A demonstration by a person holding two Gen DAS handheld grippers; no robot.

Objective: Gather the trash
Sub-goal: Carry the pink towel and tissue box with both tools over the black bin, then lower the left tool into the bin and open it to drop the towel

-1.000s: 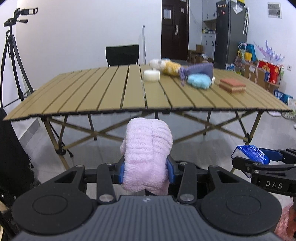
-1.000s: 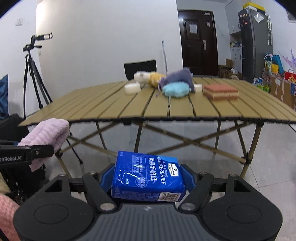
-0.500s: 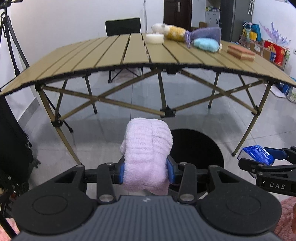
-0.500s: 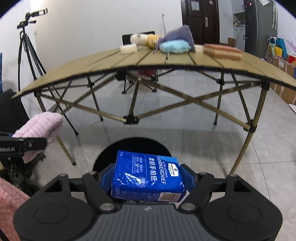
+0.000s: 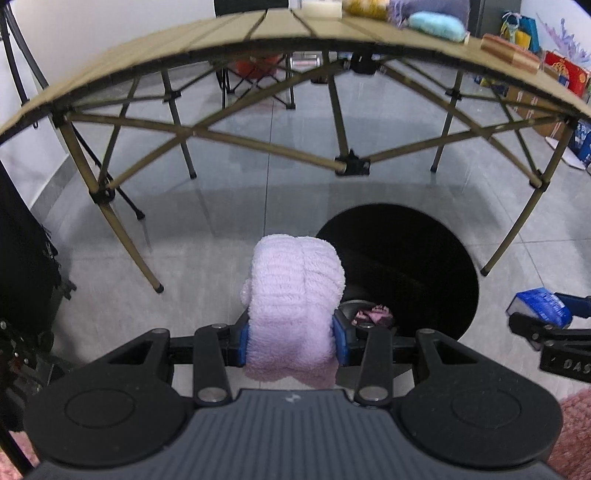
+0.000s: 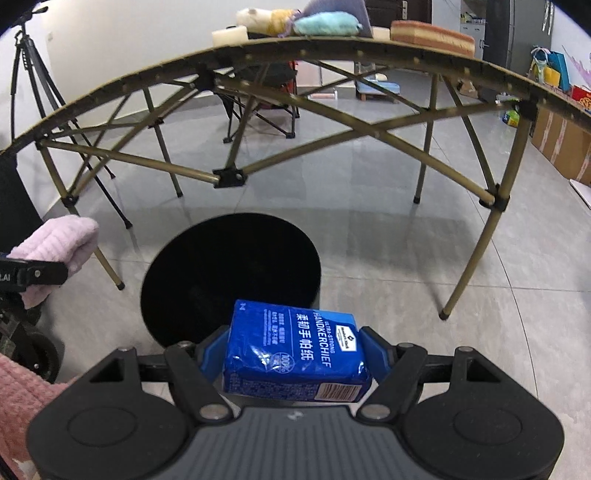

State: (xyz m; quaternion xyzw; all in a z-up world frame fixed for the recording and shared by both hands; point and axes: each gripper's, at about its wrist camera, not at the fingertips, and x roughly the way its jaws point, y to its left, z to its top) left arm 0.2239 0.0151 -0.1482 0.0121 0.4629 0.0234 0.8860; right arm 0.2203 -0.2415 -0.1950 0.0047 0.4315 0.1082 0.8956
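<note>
Gripping a pink towel (image 5: 295, 295), your left gripper (image 5: 291, 334) hangs over grey floor tiles (image 5: 229, 206). Your right gripper (image 6: 295, 354) clamps a blue tissue pack (image 6: 295, 354) — above the black bin (image 6: 229, 273) (folding table (image 6: 332, 48) beyond).

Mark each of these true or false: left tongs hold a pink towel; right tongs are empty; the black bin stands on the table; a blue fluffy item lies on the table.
1. Left tongs hold a pink towel. True.
2. Right tongs are empty. False: they grip a blue handkerchief pack.
3. The black bin stands on the table. False: it stands on the floor.
4. A blue fluffy item lies on the table. True.
</note>
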